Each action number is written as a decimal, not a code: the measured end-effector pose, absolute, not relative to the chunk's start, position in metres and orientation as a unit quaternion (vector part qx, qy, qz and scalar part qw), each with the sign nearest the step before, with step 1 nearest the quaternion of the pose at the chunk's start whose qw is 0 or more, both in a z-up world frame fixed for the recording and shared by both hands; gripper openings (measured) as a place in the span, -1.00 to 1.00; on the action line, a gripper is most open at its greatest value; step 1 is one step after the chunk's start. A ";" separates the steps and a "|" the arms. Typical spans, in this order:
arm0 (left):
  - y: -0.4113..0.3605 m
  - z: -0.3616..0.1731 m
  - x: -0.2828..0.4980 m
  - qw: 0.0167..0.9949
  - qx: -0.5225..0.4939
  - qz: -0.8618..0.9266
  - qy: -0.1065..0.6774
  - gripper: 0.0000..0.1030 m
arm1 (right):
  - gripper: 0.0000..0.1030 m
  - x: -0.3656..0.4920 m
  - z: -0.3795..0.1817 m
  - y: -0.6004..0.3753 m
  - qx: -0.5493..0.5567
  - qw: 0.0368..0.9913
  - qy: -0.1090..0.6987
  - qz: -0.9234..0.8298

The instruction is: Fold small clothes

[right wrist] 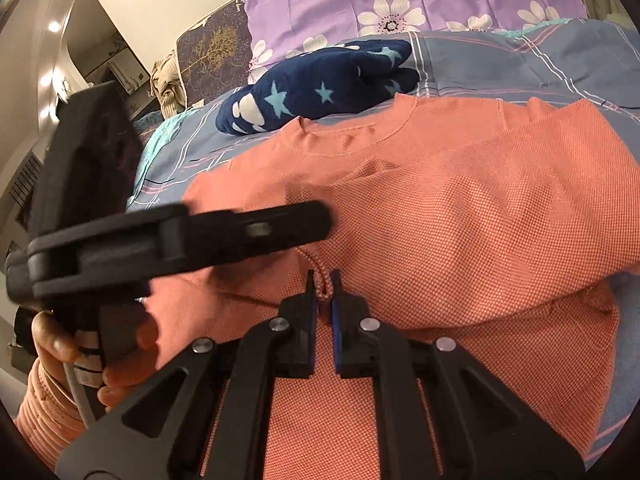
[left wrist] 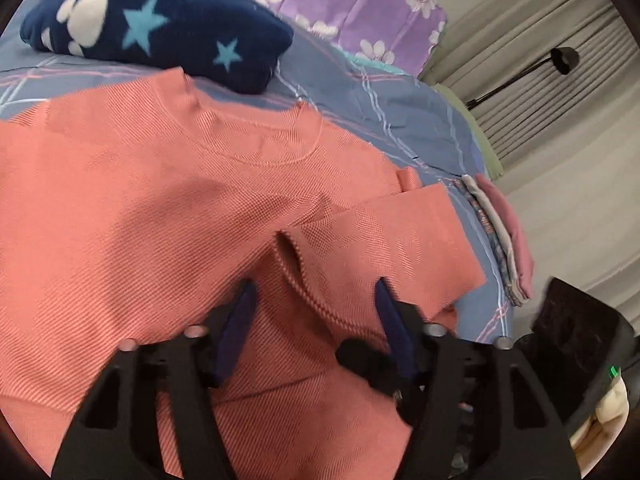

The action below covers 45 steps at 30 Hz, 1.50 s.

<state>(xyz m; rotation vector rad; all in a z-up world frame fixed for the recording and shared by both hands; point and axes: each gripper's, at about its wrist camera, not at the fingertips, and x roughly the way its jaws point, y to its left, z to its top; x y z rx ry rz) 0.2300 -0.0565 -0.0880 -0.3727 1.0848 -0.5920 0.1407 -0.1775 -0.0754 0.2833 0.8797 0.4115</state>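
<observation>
A salmon-orange knit sweater (left wrist: 160, 208) lies flat on the blue plaid bedsheet (left wrist: 360, 92), its neckline toward the far side. One sleeve is folded in over the body, and its ribbed cuff (left wrist: 300, 276) lies between the blue pads of my left gripper (left wrist: 314, 300). Those pads stand apart on either side of the cuff without pressing it. In the right wrist view my right gripper (right wrist: 323, 288) is shut on a small pinch of the sweater (right wrist: 460, 208) near a ribbed edge. The left gripper's black body (right wrist: 180, 236) crosses that view from the left, held by a hand (right wrist: 52, 344).
A folded navy fleece with stars and paw prints (left wrist: 160, 28) (right wrist: 320, 80) lies just beyond the neckline. Behind it is a purple floral pillow (left wrist: 360, 8). A small stack of folded clothes (left wrist: 500, 236) sits at the bed's right edge, with a curtain and floor lamp (left wrist: 560, 58) past it.
</observation>
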 end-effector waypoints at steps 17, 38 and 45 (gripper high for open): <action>0.012 0.033 0.229 0.892 -0.102 -0.218 0.383 -0.94 | -1.00 0.133 -0.103 -0.274 0.229 0.875 0.417 0.090; 0.087 -0.060 0.225 0.879 -0.085 -0.093 0.461 -0.30 | -1.00 0.133 -0.102 -0.270 0.221 0.881 0.410 0.089; 0.065 -0.062 0.221 0.878 -0.047 -0.106 0.464 -0.88 | -1.00 0.132 -0.103 -0.272 0.226 0.880 0.409 0.091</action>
